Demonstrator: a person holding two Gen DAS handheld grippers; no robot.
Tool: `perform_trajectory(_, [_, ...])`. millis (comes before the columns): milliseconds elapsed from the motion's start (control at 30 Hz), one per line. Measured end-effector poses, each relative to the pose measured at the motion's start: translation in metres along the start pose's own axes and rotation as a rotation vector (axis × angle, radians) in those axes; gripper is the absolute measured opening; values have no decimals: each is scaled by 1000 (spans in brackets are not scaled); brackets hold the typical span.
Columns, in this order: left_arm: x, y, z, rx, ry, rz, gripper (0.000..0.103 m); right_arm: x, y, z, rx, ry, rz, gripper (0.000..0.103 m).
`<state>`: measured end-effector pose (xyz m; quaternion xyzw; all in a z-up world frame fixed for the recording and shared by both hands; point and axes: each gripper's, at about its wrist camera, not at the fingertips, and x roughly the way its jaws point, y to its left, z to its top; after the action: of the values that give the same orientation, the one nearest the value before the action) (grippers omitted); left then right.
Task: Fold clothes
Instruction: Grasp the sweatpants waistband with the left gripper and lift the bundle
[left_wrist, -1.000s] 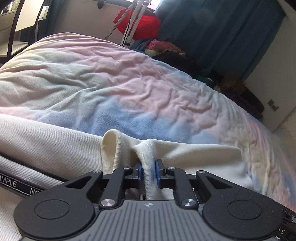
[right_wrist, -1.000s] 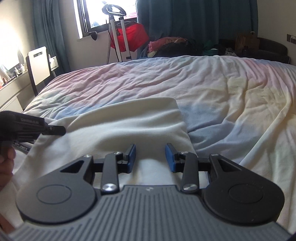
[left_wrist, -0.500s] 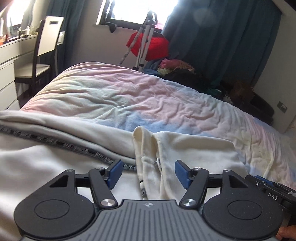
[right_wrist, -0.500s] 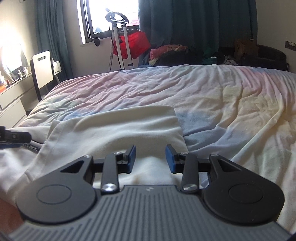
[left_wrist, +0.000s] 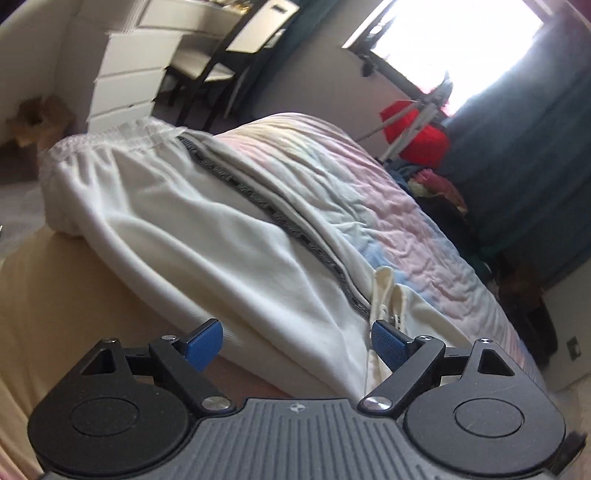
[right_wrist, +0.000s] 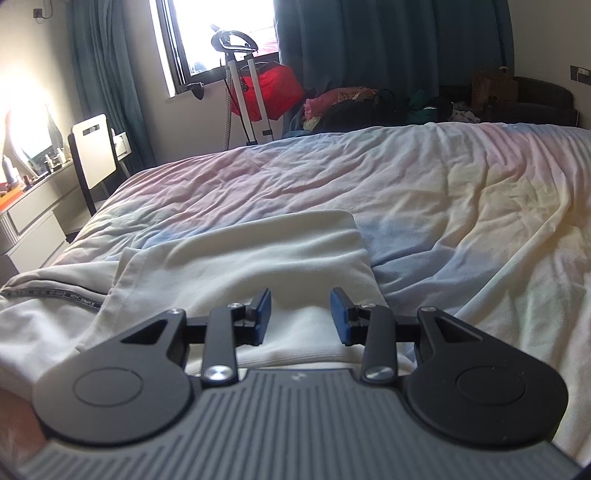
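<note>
Cream-white trousers (left_wrist: 207, 236) with a dark lettered side stripe (left_wrist: 291, 229) lie on the bed, the elastic waistband (left_wrist: 110, 144) at the far left edge. My left gripper (left_wrist: 297, 341) is open wide and empty, just above the trouser cloth. In the right wrist view the folded-over leg end (right_wrist: 266, 258) lies flat in front of my right gripper (right_wrist: 301, 314), which is open and empty, low over the cloth. The stripe also shows at the left of that view (right_wrist: 51, 293).
The bed has a pastel pink, blue and yellow cover (right_wrist: 424, 192). A chair (right_wrist: 94, 147) and a white desk (right_wrist: 29, 210) stand at the left. A red bag on a stand (right_wrist: 258, 92), piled clothes (right_wrist: 351, 103) and dark curtains (right_wrist: 388, 44) are beyond the bed.
My left gripper let go of the cream leg end, opened wide and swung left towards the waistband. My right gripper stayed open and hardly moved.
</note>
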<state>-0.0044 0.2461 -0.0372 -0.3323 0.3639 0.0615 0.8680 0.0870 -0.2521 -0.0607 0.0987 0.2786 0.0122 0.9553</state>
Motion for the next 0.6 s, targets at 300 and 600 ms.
perform_trajectory(300, [51, 77, 31, -396, 61, -5, 86, 2, -2, -2, 17, 13, -7, 39])
perform_trajectory(600, [56, 117, 43, -571, -42, -104, 68, 5, 5, -3, 5, 11, 0, 39])
